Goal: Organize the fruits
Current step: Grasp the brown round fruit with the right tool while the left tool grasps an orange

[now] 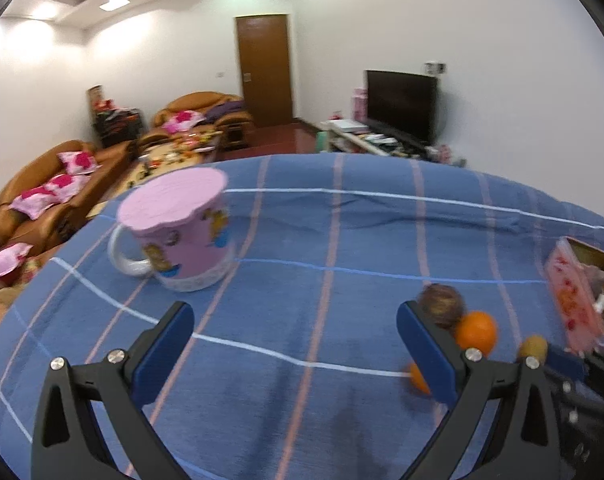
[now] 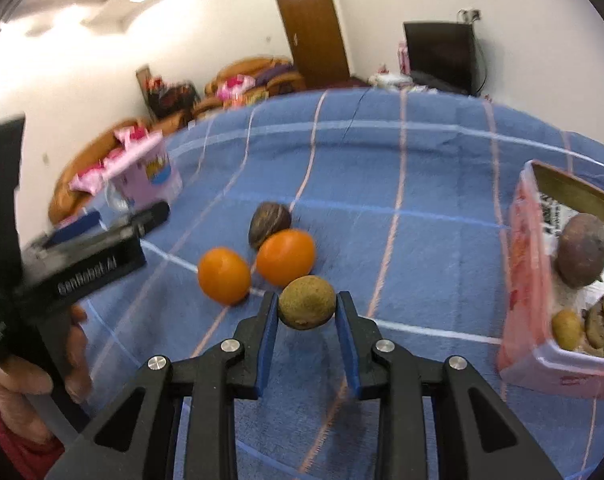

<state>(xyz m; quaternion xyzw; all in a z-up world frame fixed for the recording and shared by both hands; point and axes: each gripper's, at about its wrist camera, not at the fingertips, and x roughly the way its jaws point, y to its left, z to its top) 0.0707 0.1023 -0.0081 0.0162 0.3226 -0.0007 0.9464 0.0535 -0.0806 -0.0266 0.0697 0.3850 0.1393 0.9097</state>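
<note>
The blue-padded fingers (image 2: 267, 320) of the right gripper (image 2: 306, 300) are clamped on a kiwi (image 2: 306, 301), one pad on each flank. The kiwi is a dull olive-brown oval with a rough, matte skin and a darker patch low on its front, and it sits at the fingertips over the blue striped cloth (image 2: 422, 152). Just beyond it lie two smooth, bright oranges (image 2: 285, 257), side by side, with a dark brown wrinkled fruit (image 2: 269, 222) touching the farther one. To the right stands a pink-walled box (image 2: 526, 280) holding a purplish-brown round fruit, another kiwi and some cut pieces. The left gripper (image 1: 293, 316) has its jaws spread wide with nothing between them, pointing toward a pink lidded mug (image 1: 181, 232) on the cloth.
</note>
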